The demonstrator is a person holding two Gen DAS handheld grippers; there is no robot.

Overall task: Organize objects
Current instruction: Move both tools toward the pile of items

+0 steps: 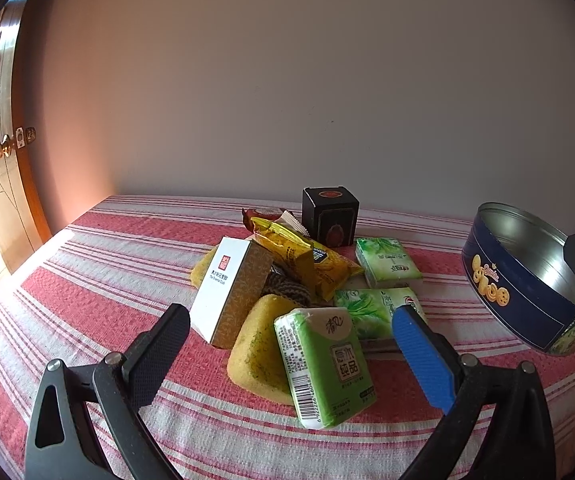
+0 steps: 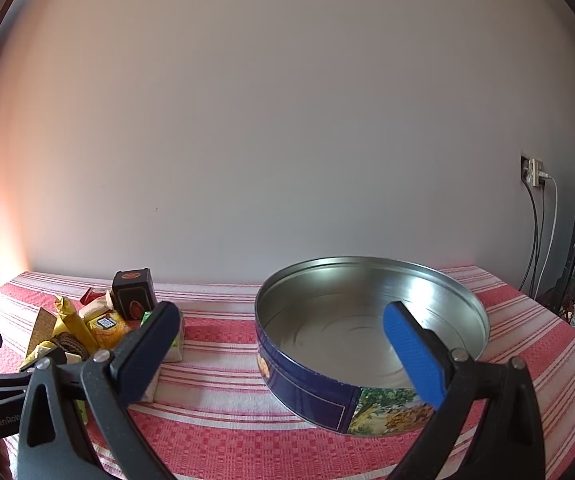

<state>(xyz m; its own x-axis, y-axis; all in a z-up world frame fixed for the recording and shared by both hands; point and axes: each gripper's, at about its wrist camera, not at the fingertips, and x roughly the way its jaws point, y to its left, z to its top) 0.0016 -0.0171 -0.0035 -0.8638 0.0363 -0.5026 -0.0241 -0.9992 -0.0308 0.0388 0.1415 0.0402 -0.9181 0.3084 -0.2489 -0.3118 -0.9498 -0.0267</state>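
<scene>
Left wrist view looks down on a heap of small goods on a red-and-white striped tablecloth (image 1: 119, 240). The left gripper (image 1: 291, 328) has its jaws spread wide, nothing pressed between them; a green tissue pack (image 1: 327, 368) lies on the cloth between the fingers, leaning on a yellow sponge (image 1: 255, 344). Behind it stand a white-and-gold box (image 1: 227, 288) tilted on the heap, a yellow snack bag (image 1: 299, 260), two more pale green tissue packs (image 1: 387, 264) (one behind the other), and a black cube box (image 1: 329, 214) at the back. A round blue cookie tin (image 1: 515, 280) sits well apart to the right of the heap.

Right wrist view faces that cookie tin (image 2: 311, 384), open-topped with a bare metal floor. The right gripper (image 2: 281, 338) also has its jaws wide apart, holding nothing, with the tin's near wall just ahead between them. The heap lies to the left, where the black cube box (image 2: 133, 292) shows.
</scene>
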